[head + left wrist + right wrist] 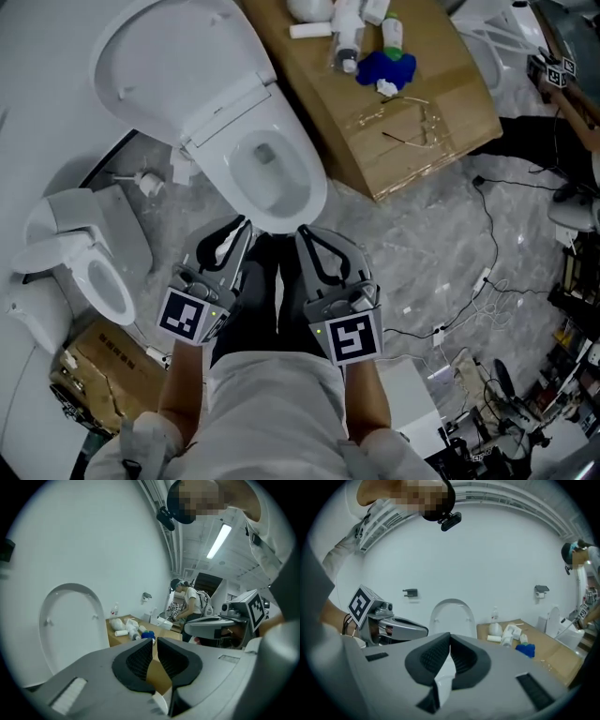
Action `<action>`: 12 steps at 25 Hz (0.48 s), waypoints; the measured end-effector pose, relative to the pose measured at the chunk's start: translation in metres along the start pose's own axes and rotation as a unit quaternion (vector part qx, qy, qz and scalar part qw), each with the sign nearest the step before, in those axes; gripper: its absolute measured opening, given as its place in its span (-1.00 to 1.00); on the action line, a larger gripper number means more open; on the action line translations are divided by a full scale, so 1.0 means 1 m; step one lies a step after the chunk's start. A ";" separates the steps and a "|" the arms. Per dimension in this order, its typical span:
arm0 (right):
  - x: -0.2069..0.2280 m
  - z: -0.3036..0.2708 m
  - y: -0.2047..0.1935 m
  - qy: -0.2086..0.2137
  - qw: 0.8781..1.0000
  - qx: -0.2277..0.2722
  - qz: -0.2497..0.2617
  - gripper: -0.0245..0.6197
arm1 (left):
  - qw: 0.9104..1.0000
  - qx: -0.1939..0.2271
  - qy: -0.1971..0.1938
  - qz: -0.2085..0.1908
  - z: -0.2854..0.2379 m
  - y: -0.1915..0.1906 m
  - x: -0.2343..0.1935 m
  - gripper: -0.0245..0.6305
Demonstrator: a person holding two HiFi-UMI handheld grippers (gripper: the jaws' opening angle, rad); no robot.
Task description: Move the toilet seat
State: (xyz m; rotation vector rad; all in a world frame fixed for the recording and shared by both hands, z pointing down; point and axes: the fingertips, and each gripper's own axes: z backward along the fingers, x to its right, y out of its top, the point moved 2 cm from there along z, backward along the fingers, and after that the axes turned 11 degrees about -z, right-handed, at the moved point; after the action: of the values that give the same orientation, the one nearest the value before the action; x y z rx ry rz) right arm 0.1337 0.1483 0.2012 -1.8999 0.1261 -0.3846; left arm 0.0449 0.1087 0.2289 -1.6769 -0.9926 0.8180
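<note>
Counting two toilets in the head view: the larger toilet, its toilet seat standing raised against the wall, and a smaller toilet left of it. Hovering just short of the bowl, left gripper and right gripper side by side. Showing the left fingers a narrow slit apart, the right fingers pressed together, both empty. Revealing one person beyond the cardboard box in the left gripper view. Blurring the white bottles past counting.

No readable text anywhere. Coded square markers sit on the cubes of left gripper and right gripper. Print on small cardboard box is illegible.
</note>
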 end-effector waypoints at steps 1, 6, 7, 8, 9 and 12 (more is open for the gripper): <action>0.003 -0.004 -0.009 -0.001 1.000 -0.005 -0.003 -0.91 | 1.000 -0.005 -0.001 0.003 -0.003 -0.010 -0.001 -0.81; 0.016 -0.019 -0.057 -0.005 0.999 -0.033 -0.019 -0.91 | 0.999 -0.030 -0.004 0.015 -0.015 -0.059 -0.002 -0.81; 0.018 -0.022 -0.066 -0.006 0.999 -0.038 -0.021 -0.91 | 0.999 -0.034 -0.004 0.017 -0.017 -0.069 -0.002 -0.79; 0.022 -0.025 -0.075 -0.007 0.999 -0.042 -0.021 -0.91 | 0.999 -0.039 -0.005 0.019 -0.020 -0.079 -0.002 -0.79; 0.025 -0.027 -0.085 -0.008 0.999 -0.047 -0.021 -0.91 | 0.999 -0.043 -0.006 0.021 -0.023 -0.089 -0.002 -0.79; 0.036 -0.035 -0.118 -0.012 0.997 -0.068 -0.028 -0.91 | 0.998 -0.055 -0.006 0.026 -0.032 -0.120 0.000 -0.76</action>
State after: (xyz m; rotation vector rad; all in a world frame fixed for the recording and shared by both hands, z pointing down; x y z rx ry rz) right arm 0.1446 0.1497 0.3291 -2.0450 0.0844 -0.3997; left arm 0.0444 0.1173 0.3530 -1.7999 -1.0213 0.8227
